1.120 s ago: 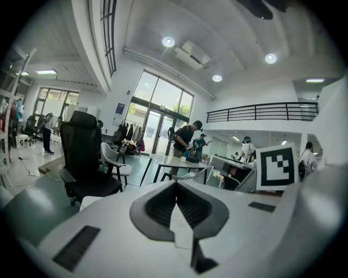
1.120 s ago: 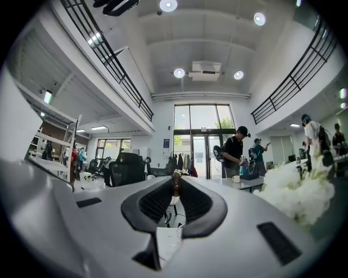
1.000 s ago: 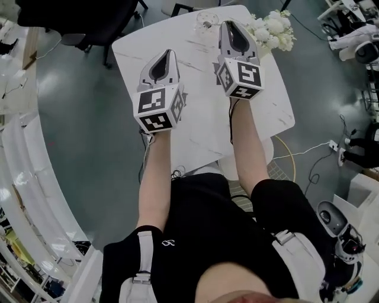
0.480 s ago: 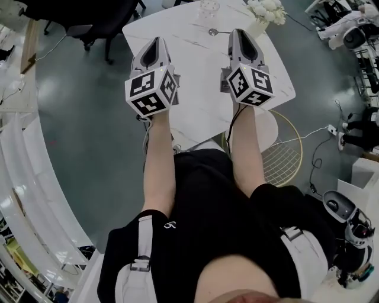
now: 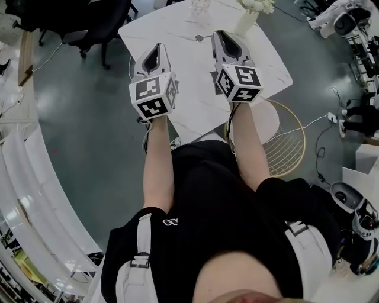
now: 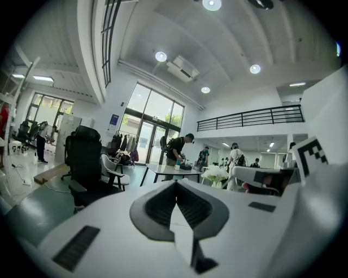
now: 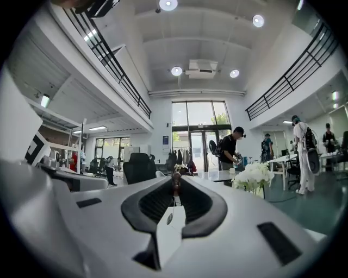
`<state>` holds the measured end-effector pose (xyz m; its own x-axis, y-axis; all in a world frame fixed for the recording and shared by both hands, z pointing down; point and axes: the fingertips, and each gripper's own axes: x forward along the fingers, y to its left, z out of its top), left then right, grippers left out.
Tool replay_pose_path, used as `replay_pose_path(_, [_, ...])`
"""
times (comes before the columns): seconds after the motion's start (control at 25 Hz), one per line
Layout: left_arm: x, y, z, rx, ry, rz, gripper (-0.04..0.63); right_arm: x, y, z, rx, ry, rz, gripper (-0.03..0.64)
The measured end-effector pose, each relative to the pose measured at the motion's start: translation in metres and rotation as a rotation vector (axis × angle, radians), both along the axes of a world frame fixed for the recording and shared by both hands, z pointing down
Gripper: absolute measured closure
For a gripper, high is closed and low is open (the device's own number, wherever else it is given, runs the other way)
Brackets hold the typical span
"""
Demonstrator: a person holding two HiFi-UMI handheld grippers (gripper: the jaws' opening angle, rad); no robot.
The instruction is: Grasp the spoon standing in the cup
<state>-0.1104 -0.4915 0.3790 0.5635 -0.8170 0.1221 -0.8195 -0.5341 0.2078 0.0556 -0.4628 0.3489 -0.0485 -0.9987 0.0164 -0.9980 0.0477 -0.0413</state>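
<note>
left gripper [image 5: 156, 48] and right gripper [image 5: 221, 34] are held short of the cup [image 5: 200, 8], jaws pressed together, nothing grasped.

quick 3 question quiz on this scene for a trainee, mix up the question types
1. True or false: the left claw stands wide open.
2. Which is nearer the white flowers? A) left claw B) right claw
3. Fill in: both claws are held above the white marbled ____.

Key: 1 false, its jaws are together with nothing between them; 2 B; 3 table.
</note>
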Motion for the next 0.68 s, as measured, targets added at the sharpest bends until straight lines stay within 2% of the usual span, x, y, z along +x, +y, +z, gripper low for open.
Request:
replay_pose_path(0.24, [-0.012,-0.011,0.004,-0.024,-0.001,-0.009,0.58,-0.007,-0.012,0.0,-0.021,0.01,-0.022,0.568])
replay_pose_path(0.36, [-0.006,-0.016,0.006,-0.025,-0.004,0.006,0.58,-0.006,-0.019,0.003,-0.033,0.016,-0.026,0.568])
replay_pose_path(0.68, [-0.008,-0.004,0.004,-0.031,0.01,0.031,0.58,-0.015,-0.007,0.003,-0.044,0.021,-0.025,0.568])
